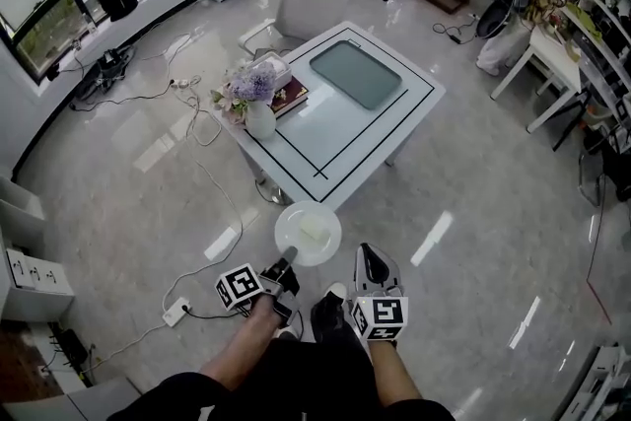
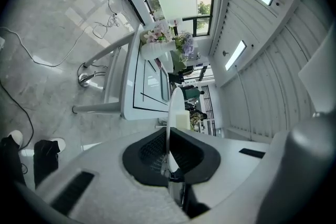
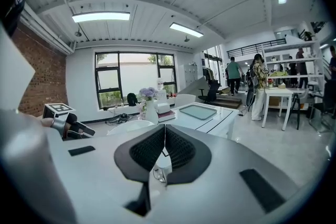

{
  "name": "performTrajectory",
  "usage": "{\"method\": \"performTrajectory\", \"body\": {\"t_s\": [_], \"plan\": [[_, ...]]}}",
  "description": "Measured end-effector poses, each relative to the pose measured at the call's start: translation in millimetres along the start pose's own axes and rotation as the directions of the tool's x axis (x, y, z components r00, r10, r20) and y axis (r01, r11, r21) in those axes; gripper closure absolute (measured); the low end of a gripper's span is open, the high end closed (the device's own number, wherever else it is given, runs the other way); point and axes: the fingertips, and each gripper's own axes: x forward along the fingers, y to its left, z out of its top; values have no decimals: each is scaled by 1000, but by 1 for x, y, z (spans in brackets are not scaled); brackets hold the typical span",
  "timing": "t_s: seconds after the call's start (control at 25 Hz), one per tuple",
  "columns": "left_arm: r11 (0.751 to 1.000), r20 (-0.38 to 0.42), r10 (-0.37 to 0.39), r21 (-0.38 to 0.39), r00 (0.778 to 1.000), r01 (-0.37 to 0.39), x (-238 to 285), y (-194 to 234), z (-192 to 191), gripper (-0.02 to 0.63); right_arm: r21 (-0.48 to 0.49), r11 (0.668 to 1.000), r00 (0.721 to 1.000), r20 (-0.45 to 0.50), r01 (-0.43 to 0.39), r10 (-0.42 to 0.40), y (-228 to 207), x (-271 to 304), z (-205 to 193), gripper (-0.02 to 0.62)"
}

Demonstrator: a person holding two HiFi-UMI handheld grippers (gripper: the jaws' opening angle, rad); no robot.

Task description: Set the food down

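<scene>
A white plate point(image 1: 308, 234) carries a pale block of food point(image 1: 314, 230). My left gripper point(image 1: 287, 262) is shut on the plate's near rim and holds it level over the floor, just short of the white table's point(image 1: 325, 145) near corner. In the left gripper view the plate point(image 2: 169, 113) runs edge-on between the jaws, with the food point(image 2: 182, 121) on its right side. My right gripper point(image 1: 371, 260) hangs beside the plate on the right, shut and empty. Its own view shows its pads point(image 3: 178, 147) meeting, and the plate point(image 3: 128, 126) and the left gripper point(image 3: 71, 127) to the left.
On the table stand a white vase of lilac flowers point(image 1: 256, 99), stacked books point(image 1: 292, 95) and a grey mat point(image 1: 355, 74). A white chair point(image 1: 306, 7) is behind it. Cables and a power strip point(image 1: 175, 313) lie on the floor at left. People stand at desks far right.
</scene>
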Motion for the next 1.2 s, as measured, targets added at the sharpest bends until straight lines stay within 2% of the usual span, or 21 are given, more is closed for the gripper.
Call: {"method": "performTrajectory", "body": {"t_s": [0.28, 0.52, 1.2], "plan": [[1000, 30, 20, -2, 999, -20, 60, -11, 4, 592, -7, 999, 999, -13, -47, 47, -48, 36, 12, 586], [1000, 47, 16, -6, 999, -16, 104, -20, -4, 592, 0, 999, 999, -14, -53, 53, -96, 46, 14, 586], [1000, 5, 12, 6, 1000, -12, 191, -34, -3, 594, 28, 999, 999, -15, 35, -35, -180, 61, 16, 586]]}}
